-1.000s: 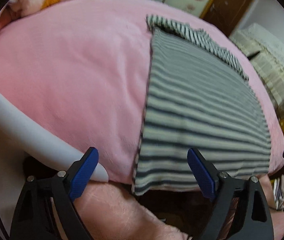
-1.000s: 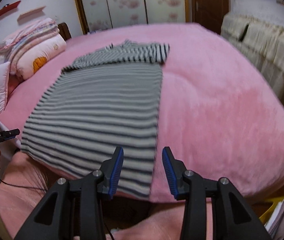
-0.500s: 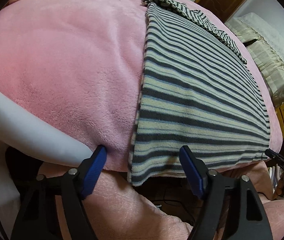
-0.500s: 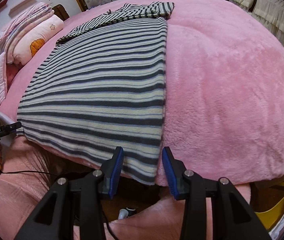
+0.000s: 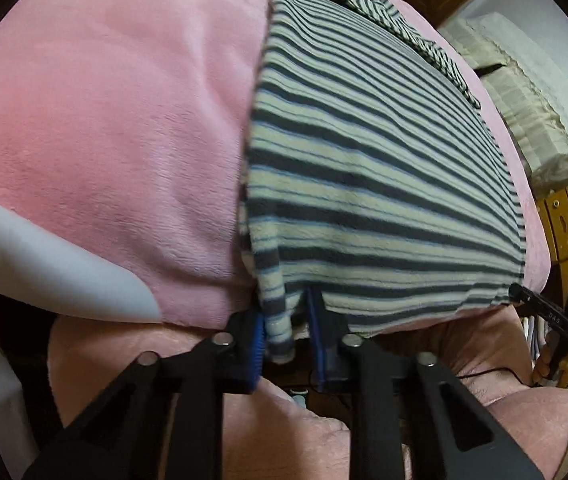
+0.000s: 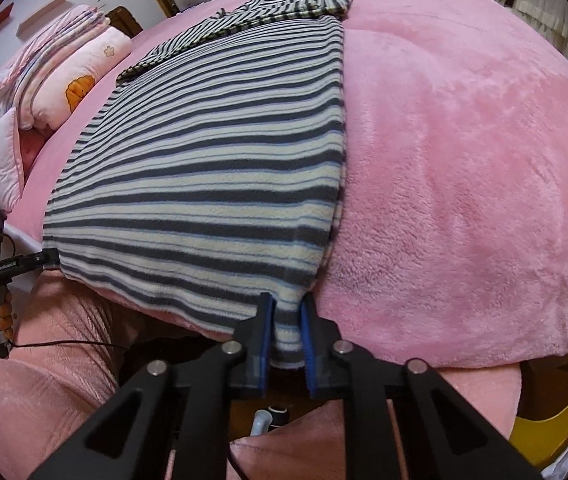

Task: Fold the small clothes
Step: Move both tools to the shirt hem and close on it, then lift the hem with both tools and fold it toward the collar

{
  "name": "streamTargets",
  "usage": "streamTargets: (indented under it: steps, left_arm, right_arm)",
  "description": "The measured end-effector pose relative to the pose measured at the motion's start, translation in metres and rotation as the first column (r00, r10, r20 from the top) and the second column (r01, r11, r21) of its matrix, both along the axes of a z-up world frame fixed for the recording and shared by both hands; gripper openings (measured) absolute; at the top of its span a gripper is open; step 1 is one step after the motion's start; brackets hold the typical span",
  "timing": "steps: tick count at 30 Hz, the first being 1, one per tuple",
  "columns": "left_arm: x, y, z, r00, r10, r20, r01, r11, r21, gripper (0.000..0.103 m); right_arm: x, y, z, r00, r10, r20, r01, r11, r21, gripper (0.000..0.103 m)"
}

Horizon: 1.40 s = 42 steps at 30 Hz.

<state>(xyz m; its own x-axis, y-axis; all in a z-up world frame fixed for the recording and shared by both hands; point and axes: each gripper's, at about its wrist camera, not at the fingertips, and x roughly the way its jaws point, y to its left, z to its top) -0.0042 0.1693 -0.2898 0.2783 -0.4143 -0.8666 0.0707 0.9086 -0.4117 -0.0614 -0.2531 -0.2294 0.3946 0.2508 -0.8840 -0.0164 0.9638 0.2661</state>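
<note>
One striped garment (image 6: 220, 168) lies ahead of the tools on one pink bed (image 6: 464, 168). Two tools are in view: the left tool (image 5: 284, 344) and the right tool (image 6: 286, 336), each with two blue-padded fingers. Beyond the left tool, far to its side, sit what look like two pillows (image 6: 72, 76), possibly more; the stack is hard to separate.

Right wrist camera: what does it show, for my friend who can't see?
The right hand-held gripper pinches the near corner of a striped shirt lying flat on a pink blanket. Pillows sit far left.
</note>
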Motion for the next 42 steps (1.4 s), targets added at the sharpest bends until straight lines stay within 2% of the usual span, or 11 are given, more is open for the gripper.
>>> streamTargets:
  steps: [1, 5, 9, 13, 18, 22, 28, 31, 36, 42]
  left_arm:
    - [0.000, -0.003, 0.000, 1.000, -0.003, 0.001, 0.003, 1.000, 0.004, 0.010]
    - [0.002, -0.008, 0.002, 1.000, -0.002, -0.009, 0.002, 1.000, -0.008, 0.007]
    - [0.005, -0.003, 0.010, 0.999, 0.024, -0.020, -0.026, 0.992, -0.120, 0.007]
    - [0.013, -0.003, 0.027, 0.999, 0.043, -0.014, -0.045, 0.974, -0.222, 0.007]
    - [0.042, -0.011, 0.064, 0.996, 0.072, 0.053, -0.049, 0.933, -0.356, 0.007]
    - [0.078, -0.021, 0.104, 0.985, 0.101, 0.139, -0.036, 0.913, -0.407, 0.007]
    - [0.136, -0.016, 0.151, 0.958, 0.191, 0.212, -0.082, 0.896, -0.436, 0.007]
    - [0.166, -0.011, 0.168, 0.944, 0.228, 0.238, -0.108, 0.897, -0.429, 0.007]
    - [0.222, 0.003, 0.180, 0.925, 0.300, 0.233, -0.182, 0.889, -0.421, 0.007]
    - [0.299, 0.010, 0.171, 0.914, 0.343, 0.216, -0.244, 0.891, -0.382, 0.007]
  right_arm:
    - [0.000, 0.001, 0.000, 1.000, 0.006, 0.002, -0.006, 1.000, -0.005, 0.010]
    - [-0.001, 0.001, 0.003, 1.000, 0.010, 0.009, -0.009, 1.000, -0.006, 0.008]
    - [0.000, 0.000, 0.014, 0.999, 0.013, 0.036, -0.014, 1.000, 0.022, 0.007]
    - [0.004, 0.000, 0.037, 0.995, 0.011, 0.096, -0.018, 0.997, 0.074, 0.007]
    - [0.021, -0.006, 0.075, 0.980, -0.023, 0.198, -0.006, 0.989, 0.147, 0.007]
    - [0.051, -0.017, 0.106, 0.959, -0.070, 0.276, 0.018, 0.982, 0.188, 0.007]
    - [0.105, -0.040, 0.141, 0.928, -0.146, 0.342, 0.069, 0.971, 0.228, 0.007]
    - [0.133, -0.050, 0.155, 0.915, -0.180, 0.361, 0.091, 0.964, 0.249, 0.007]
    - [0.181, -0.059, 0.169, 0.901, -0.205, 0.381, 0.114, 0.962, 0.248, 0.007]
    - [0.254, -0.067, 0.163, 0.899, -0.242, 0.366, 0.145, 0.951, 0.272, 0.007]
